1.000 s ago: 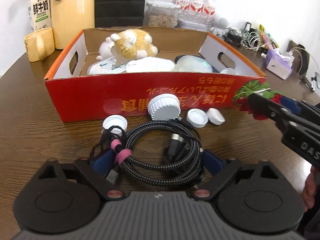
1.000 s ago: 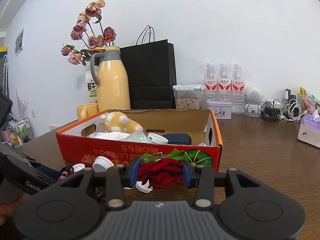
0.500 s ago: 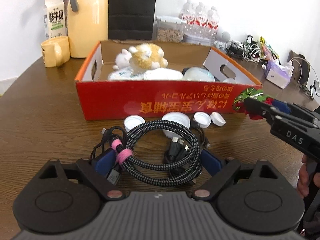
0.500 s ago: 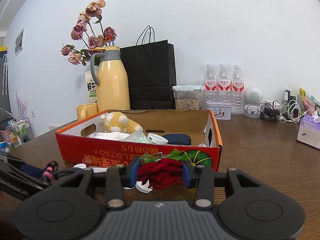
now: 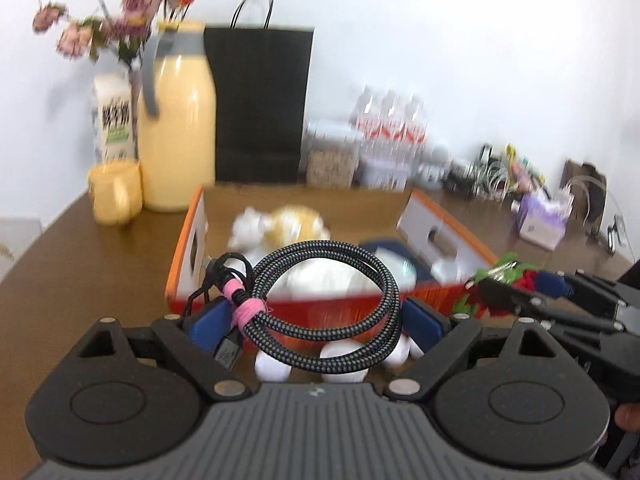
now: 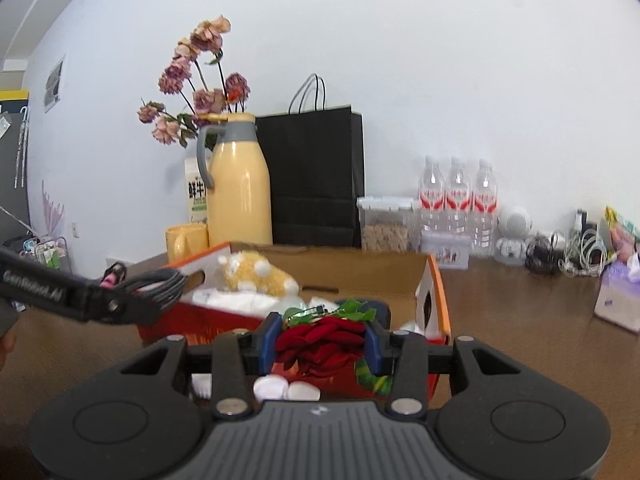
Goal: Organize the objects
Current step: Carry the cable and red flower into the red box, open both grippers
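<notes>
My left gripper (image 5: 316, 320) is shut on a coiled black-and-grey braided cable (image 5: 320, 247) bound with a pink tie, held in the air just before the front wall of the red-and-orange cardboard box (image 5: 192, 240). My right gripper (image 6: 319, 350) is shut on a red fabric rose (image 6: 320, 332) with green leaves, also near the box's front wall, toward its right end. In the right wrist view the left gripper (image 6: 132, 300) and cable (image 6: 160, 278) come in from the left. Several white caps (image 5: 272, 364) lie on the table below the cable. The box holds a yellow plush toy (image 6: 256, 276) and white items.
Behind the box stand a yellow thermos jug (image 6: 240, 192), a yellow mug (image 6: 186, 242), a milk carton (image 6: 196, 196), a black paper bag (image 6: 316, 176), a food container (image 6: 384, 226) and three water bottles (image 6: 456, 200). A tissue box (image 6: 618, 296) and tangled cords (image 6: 580, 252) sit at the right.
The left gripper has lifted the coiled cable off the table, up to the height of the box's front wall, and its view has tilted upward. The right gripper with the rose has stayed put.
</notes>
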A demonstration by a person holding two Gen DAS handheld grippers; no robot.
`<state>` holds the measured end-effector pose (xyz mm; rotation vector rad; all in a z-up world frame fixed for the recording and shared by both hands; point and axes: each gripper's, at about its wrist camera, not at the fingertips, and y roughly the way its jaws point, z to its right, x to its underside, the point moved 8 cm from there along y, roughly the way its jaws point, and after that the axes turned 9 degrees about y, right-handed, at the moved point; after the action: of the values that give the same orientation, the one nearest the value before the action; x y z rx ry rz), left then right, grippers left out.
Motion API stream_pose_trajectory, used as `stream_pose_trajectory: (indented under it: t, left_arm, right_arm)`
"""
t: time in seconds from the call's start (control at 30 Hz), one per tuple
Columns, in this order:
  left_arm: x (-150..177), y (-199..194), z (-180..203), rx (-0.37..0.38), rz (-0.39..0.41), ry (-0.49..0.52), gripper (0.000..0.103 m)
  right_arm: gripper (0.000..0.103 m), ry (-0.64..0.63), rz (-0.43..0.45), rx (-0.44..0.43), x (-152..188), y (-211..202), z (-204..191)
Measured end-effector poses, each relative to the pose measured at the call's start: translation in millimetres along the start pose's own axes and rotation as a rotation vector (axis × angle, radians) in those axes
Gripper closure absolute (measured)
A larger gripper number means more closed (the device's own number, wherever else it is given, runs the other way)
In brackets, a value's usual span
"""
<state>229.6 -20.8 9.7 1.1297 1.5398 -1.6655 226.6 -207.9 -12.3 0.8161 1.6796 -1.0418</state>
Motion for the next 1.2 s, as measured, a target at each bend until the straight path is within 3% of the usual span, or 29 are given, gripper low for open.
stream_pose_trajectory:
  t: [0.27,0.57,0.8,1.07,1.13,1.2]
  left_arm:
    - [-50.8,34.2,6.9,-0.008,0.088,0.003,0.010]
    - [-85.7,88.3,15.6,-0.041,0.116,0.000,0.010]
    - [-80.0,126.8,10.6,-0.078,0.068,-0.025,0.010]
    - [-66.1,135.8,6.2,-0.080,0.019,-0.004,0.006]
    - [-65.6,131.0,4.8,-0.098,0.038,0.006,0.000]
    - [-65.4,124.6,3.6,-0.114,0.063,0.009,0.000]
  right_arm:
    - [0.062,-0.061,0.073,0.040,-44.8,26.8,-6.6]
    - [0.062,-0.051,0.031,0.108,-61.4,96.6,10.1]
    - [0.062,-0.004,-0.015,0.155,-45.6,140.5,34.8]
    - [0.059,0.000,-0.076,0.137,-28.3,145.1,39.1]
    - [0.050,-0.006,-0.074,0.136,-27.1,141.5,36.7]
    - [0.022,-0.011,-0.067,0.137,-27.8,138.0,35.3]
